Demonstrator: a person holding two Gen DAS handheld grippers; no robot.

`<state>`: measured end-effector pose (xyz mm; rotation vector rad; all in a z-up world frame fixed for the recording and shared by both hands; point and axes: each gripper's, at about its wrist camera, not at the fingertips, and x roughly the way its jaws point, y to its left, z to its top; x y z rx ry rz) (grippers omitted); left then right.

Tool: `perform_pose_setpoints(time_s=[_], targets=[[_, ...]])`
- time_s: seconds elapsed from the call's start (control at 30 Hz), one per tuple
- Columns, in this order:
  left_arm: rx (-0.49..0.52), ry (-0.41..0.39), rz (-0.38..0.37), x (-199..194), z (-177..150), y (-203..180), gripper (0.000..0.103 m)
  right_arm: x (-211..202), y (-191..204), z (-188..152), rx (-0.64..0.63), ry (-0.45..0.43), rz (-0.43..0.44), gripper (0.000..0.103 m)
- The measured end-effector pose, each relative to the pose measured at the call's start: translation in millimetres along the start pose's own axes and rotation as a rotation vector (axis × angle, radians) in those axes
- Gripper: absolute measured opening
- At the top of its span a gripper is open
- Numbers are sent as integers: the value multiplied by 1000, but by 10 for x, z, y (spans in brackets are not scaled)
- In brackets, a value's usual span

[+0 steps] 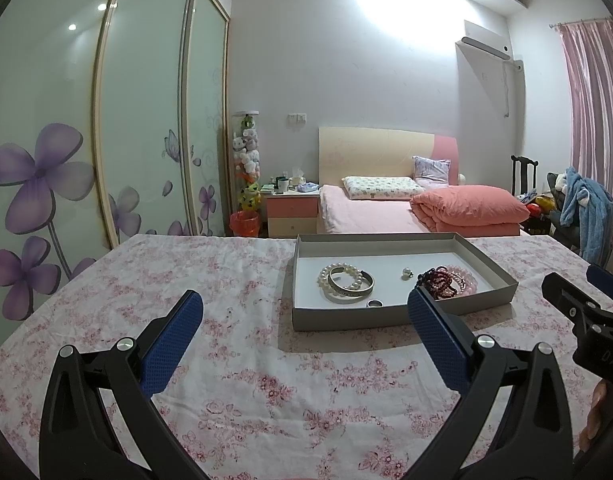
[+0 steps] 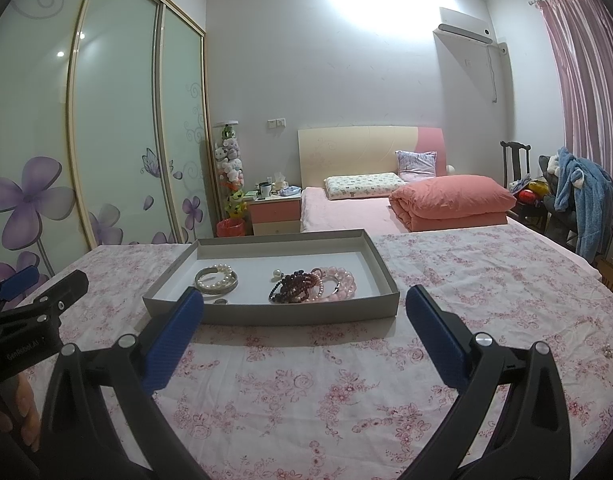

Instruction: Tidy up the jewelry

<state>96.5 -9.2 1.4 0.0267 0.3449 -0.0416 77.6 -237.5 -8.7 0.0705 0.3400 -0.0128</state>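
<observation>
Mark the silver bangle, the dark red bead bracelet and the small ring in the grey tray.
silver bangle (image 1: 352, 295): left wrist view, on its front band.
dark red bead bracelet (image 2: 294, 285): right wrist view, on the middle of the bead cluster.
small ring (image 1: 374, 303): left wrist view, on its rim.

- The grey tray (image 1: 402, 314) sits toward the far edge of the flowered tablecloth (image 1: 242, 396); its low walls ring the pieces, so the only way in is from above.
- Inside, the pearl bracelet and silver bangle (image 1: 346, 284) crowd the left half, and the dark and pink bead bracelets (image 1: 446, 278) the right near corner.
- Bare tray floor lies between those heaps, broken by a small pearl earring (image 1: 406, 273) and a ring (image 1: 374, 303) by the near wall.
- Open cloth runs from the near edge up to the tray.
- A tiny earring (image 2: 607, 351) lies alone near the cloth's right edge.
- The left gripper (image 1: 304, 312) and right gripper (image 2: 304, 312) hang side by side, jaws wide, near each other.
</observation>
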Motion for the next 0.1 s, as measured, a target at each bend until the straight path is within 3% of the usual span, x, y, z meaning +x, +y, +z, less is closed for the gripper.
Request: perform_pose_setpoints(time_s=[0.1], targets=[[1, 2, -3, 4, -5, 2, 101, 2, 0, 0, 0, 0, 0, 99]])
